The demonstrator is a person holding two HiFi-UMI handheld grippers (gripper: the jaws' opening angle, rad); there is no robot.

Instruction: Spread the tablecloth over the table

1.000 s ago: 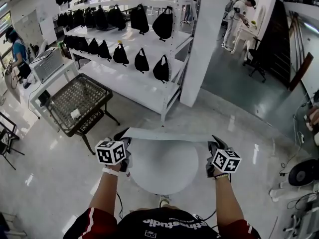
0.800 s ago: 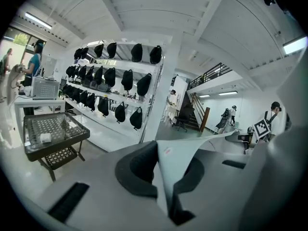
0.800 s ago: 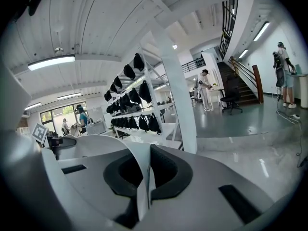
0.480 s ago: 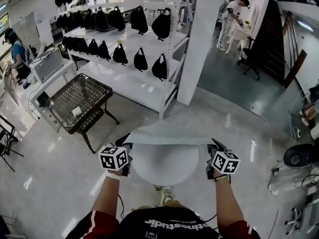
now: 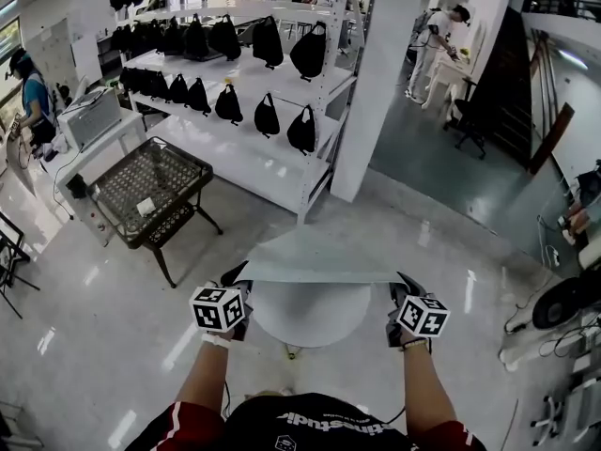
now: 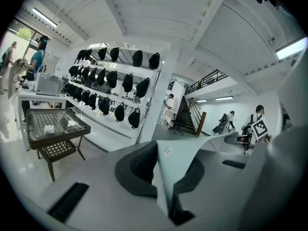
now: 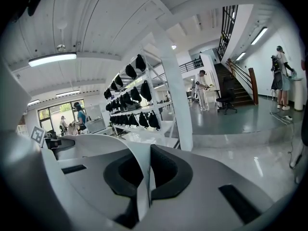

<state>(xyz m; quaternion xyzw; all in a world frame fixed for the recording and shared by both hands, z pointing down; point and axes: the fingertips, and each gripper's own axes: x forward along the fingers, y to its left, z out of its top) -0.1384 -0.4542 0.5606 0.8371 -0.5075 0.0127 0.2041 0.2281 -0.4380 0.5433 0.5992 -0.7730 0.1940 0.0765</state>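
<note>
A pale grey tablecloth (image 5: 315, 256) is held stretched in the air above a small round white table (image 5: 310, 313) in the head view. My left gripper (image 5: 237, 282) is shut on the cloth's left corner, and my right gripper (image 5: 402, 287) is shut on its right corner. In the left gripper view the tablecloth (image 6: 180, 155) is pinched between the dark pads (image 6: 139, 170) and runs off to the right. In the right gripper view a thin fold of tablecloth (image 7: 139, 170) stands between the pads (image 7: 171, 172) and sweeps left. The cloth's far edge billows up away from me.
A black wire-mesh table (image 5: 150, 191) stands to the left. White shelving (image 5: 235, 83) with black bags sits behind it, beside a white pillar (image 5: 371, 83). A fan (image 5: 568, 303) and cables lie at the right. People stand far left (image 5: 28, 101) and far back (image 5: 441, 36).
Both grippers have risen and pushed forward with the cloth. The cloth has lifted from hanging at the table's far rim to billowing nearly flat above it.
</note>
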